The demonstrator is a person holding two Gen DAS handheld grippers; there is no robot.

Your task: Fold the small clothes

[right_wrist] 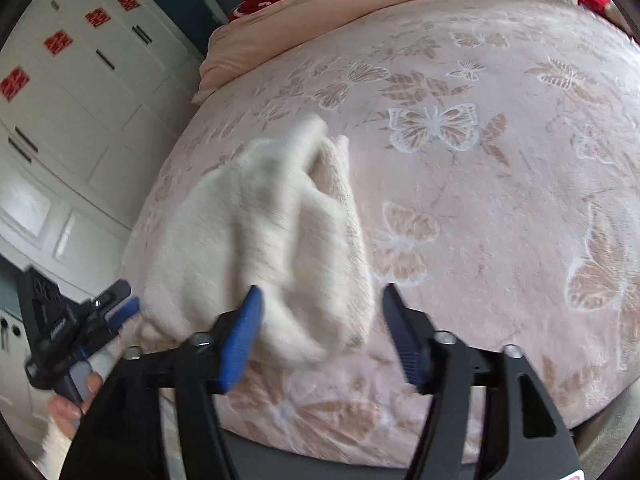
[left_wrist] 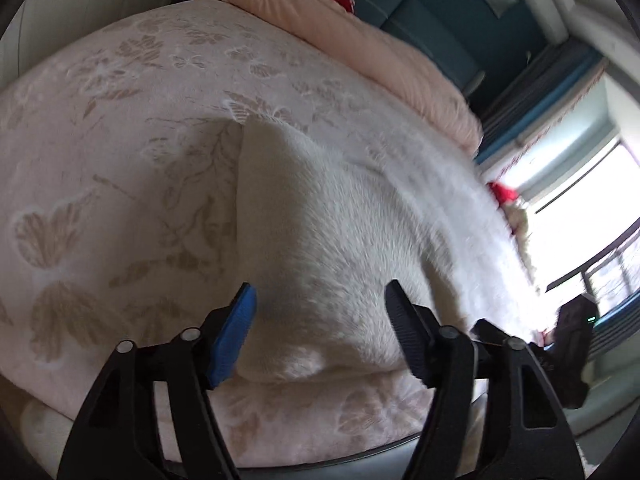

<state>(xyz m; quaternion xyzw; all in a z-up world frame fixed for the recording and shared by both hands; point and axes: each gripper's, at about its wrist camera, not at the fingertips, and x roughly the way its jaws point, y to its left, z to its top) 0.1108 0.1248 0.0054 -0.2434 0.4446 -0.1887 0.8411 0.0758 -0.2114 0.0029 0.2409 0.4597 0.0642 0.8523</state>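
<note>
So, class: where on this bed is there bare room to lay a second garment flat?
Free: the butterfly-print bedspread right of the white garment, up to the peach quilt. Also the leaf-print stretch left of the garment in the left wrist view. Crowded: the near edge, where both tools work.

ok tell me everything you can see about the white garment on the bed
The white garment is fuzzy, a plush or fleece-like knit, off-white with no print. It lies bunched on the pink butterfly-patterned bedspread near the bed's front edge, loosely doubled over with soft lengthwise folds; one narrower end points away toward the peach duvet. Motion blur hides its exact shape, so sleeves or a collar cannot be told. The left gripper and right gripper both stand open at its near edge, neither clamping it.
</note>
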